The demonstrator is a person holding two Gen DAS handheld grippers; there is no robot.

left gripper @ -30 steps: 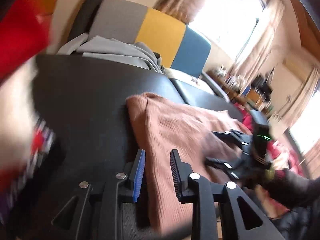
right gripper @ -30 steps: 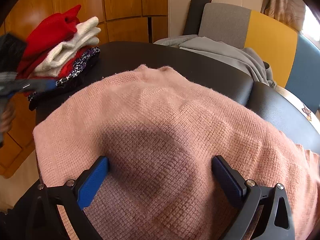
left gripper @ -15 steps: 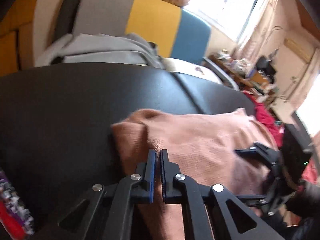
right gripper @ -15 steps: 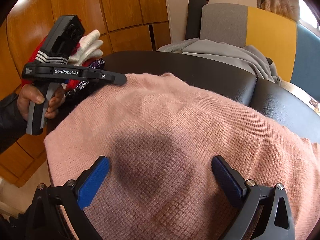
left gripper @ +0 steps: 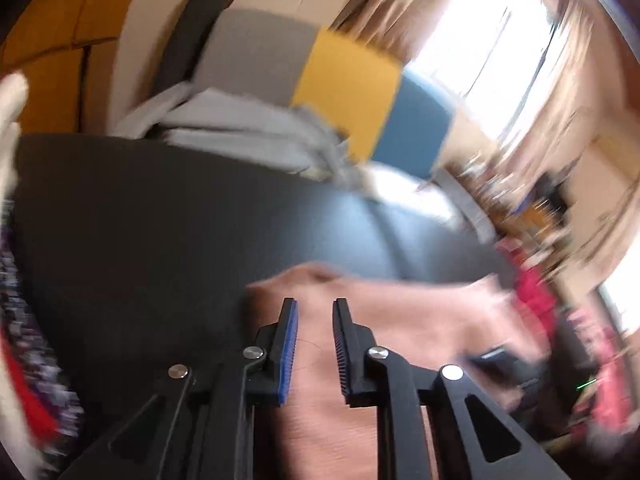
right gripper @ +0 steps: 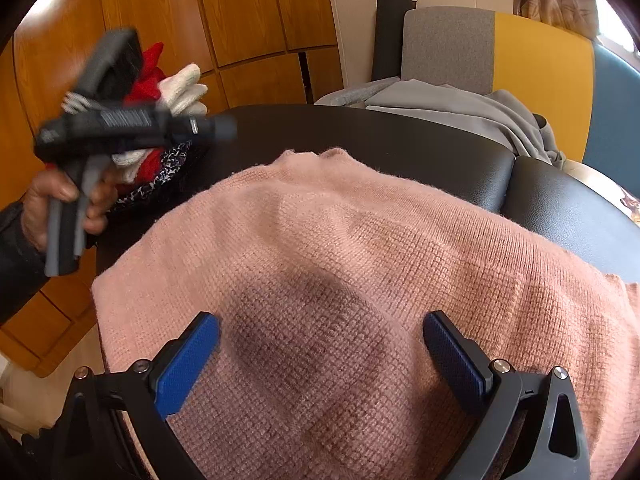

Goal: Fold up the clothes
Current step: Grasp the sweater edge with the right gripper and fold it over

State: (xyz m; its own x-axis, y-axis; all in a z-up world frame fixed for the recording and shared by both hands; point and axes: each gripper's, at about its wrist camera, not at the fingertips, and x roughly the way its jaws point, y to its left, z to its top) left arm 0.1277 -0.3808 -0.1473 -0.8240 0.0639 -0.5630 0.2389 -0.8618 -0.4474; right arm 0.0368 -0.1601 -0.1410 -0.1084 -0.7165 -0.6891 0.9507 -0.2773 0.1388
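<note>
A pink knitted sweater [right gripper: 360,240] lies spread on the black table [right gripper: 400,136]. My right gripper [right gripper: 320,320] hovers over its near part, open wide, pads off the cloth. In the right wrist view a hand holds my left gripper [right gripper: 226,128] up at the left, clear of the sweater's far left edge and blurred by motion. The blurred left wrist view shows the left gripper [left gripper: 314,304] with its jaws opening and nothing caught between them. The sweater [left gripper: 400,320] lies below and beyond those jaws, and the right gripper [left gripper: 492,356] is a dark smear at the right.
A pile of red, white and patterned clothes [right gripper: 176,92] sits on the table's far left. A grey garment [right gripper: 460,108] lies behind the table on a grey, yellow and blue chair [right gripper: 540,60]. Wooden panels line the wall on the left.
The left gripper, shut at the sweater's edge half a second ago, has opened and lifted away from the cloth. The right gripper has stayed open over the sweater.
</note>
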